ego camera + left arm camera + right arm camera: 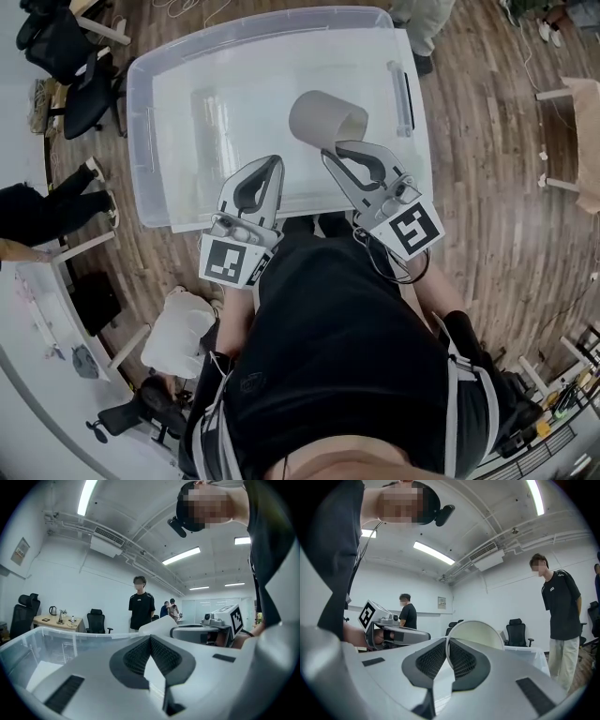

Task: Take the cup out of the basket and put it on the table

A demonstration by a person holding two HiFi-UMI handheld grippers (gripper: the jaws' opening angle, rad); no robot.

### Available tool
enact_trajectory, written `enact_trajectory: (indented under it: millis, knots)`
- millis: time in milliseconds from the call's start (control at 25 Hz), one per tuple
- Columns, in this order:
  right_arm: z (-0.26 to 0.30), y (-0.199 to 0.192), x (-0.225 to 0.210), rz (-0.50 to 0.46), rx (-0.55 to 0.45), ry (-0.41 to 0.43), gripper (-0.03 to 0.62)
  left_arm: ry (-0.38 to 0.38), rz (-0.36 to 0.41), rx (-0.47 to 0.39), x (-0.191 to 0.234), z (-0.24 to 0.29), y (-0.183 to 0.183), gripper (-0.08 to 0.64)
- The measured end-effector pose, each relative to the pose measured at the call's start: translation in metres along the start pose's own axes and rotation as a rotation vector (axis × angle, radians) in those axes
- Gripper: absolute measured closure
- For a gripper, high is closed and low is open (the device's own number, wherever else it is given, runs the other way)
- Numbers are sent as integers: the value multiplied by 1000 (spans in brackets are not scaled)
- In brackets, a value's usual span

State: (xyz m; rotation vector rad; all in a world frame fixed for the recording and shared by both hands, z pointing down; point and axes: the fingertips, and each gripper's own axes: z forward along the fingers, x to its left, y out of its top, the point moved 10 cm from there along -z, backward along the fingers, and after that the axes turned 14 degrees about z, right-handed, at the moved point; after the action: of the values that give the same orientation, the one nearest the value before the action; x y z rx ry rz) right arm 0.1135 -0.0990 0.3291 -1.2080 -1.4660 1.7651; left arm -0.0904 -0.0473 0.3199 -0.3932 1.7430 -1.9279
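Cup (323, 118), centre frame, is pinched at its rim by the right gripper (336, 151) to clear the basket (137, 112); the left gripper (274, 165) is clenched, empty.

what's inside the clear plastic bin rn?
Just the beige paper cup, tilted, rim pinched by the right gripper. Rest of the bin floor looks bare; the patch under cup and gripper is covered.

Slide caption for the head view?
Right gripper pinches the cup by its rim over the clear basket; left gripper shut, empty, alongside.
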Motion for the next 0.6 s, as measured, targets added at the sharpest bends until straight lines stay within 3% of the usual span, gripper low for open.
enact_trajectory:
  millis: [400,600]
  knots:
    - [-12,-4,3,12,-19,34,557,30,3,1,-25,-8,2,541]
    - [-27,-4,32,-4,-41,17,557,17,23,-19,-42,-34,7,541]
